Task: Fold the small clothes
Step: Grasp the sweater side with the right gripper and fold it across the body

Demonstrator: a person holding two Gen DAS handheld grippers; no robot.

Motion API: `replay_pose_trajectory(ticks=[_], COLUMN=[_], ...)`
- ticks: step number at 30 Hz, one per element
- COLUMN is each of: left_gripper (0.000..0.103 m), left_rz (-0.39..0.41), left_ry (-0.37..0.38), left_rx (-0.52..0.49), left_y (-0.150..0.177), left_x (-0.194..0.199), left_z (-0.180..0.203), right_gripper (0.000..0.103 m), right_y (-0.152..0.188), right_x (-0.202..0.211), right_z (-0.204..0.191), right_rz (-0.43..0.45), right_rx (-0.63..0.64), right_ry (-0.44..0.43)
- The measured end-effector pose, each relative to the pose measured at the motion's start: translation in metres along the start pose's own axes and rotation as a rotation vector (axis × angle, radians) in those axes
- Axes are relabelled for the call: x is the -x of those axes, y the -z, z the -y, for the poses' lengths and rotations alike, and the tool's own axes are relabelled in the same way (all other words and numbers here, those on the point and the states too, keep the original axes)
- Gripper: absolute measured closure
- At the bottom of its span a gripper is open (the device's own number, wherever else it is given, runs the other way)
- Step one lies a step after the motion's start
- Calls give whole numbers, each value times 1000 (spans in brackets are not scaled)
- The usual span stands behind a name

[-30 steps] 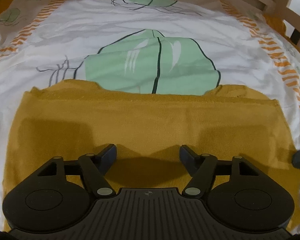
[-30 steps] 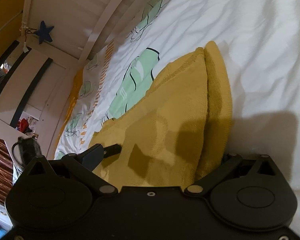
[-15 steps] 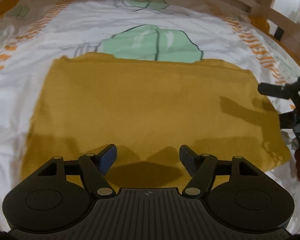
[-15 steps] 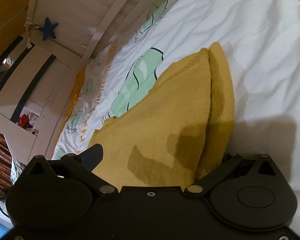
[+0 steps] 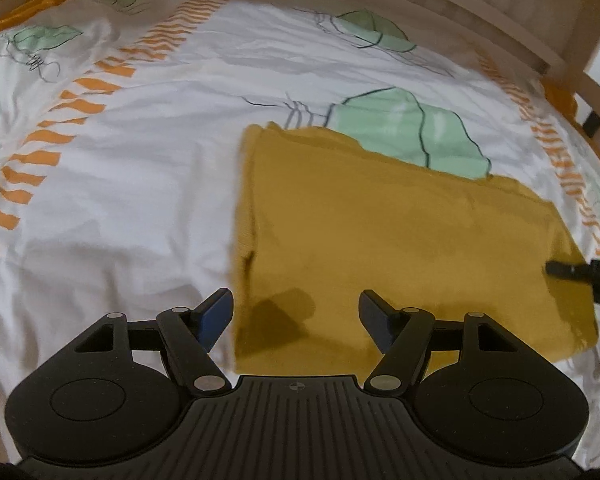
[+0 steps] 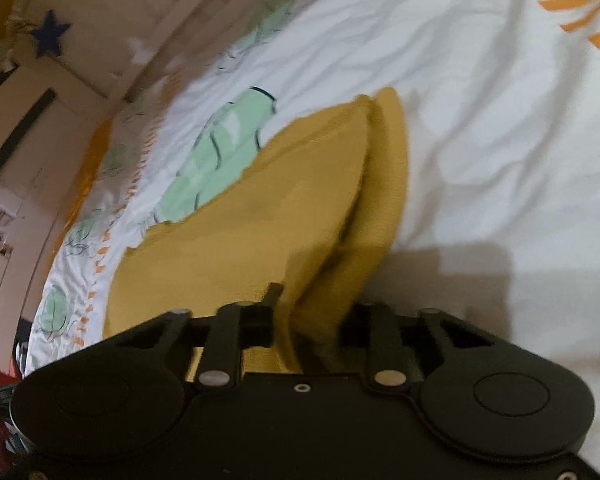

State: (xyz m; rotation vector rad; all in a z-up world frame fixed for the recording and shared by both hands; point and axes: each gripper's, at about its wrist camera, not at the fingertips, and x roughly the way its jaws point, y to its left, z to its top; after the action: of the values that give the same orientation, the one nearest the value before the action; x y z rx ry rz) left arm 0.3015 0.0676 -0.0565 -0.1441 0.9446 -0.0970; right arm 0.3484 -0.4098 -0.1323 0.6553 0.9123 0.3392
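A mustard-yellow knitted garment (image 5: 400, 240) lies folded flat on a white bed cover (image 5: 120, 200) printed with green leaves and orange stripes. My left gripper (image 5: 296, 308) hangs open just above the garment's near left corner, one finger over the sheet and the other over the cloth, with nothing held. In the right wrist view the garment (image 6: 260, 232) has its near edge bunched up between the fingers of my right gripper (image 6: 312, 308). Its jaws are closing, and they pinch the doubled cloth. That gripper's tip (image 5: 572, 270) shows at the garment's right edge.
A wooden bed rail (image 5: 460, 12) runs along the far side of the bed. A blue star (image 6: 50, 36) hangs on the pale wall beside the bed. Wrinkled white cover stretches to the left of the garment.
My left gripper has slid left along the garment's near edge to its left corner, still open. My right gripper's jaws have gone from wide apart to pinching the garment's edge, which now bunches up.
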Motion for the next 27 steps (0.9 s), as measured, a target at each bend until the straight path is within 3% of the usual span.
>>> replay_pose_trajectory(ticks=[5, 9, 15, 23, 27], left_gripper=[35, 35, 35, 35, 35], left_rz=[-21, -18, 20, 19, 26], left_ry=[11, 36, 37, 52, 66], left_rx=[-25, -6, 67, 115, 142], left_y=[-5, -11, -22, -30, -33], left_x=[-5, 1, 14, 23, 25], left_z=[-12, -30, -58, -83, -91], right_gripper=[79, 80, 81, 81, 81], right_y=[-3, -7, -7, 20, 38], right_x=[1, 6, -2, -63, -96], right_z=[-36, -74, -148, -225, -251], right_rz=[6, 36, 47, -22, -55], right_rx=[67, 114, 195, 285, 319], right_ry=[134, 158, 109, 40, 48])
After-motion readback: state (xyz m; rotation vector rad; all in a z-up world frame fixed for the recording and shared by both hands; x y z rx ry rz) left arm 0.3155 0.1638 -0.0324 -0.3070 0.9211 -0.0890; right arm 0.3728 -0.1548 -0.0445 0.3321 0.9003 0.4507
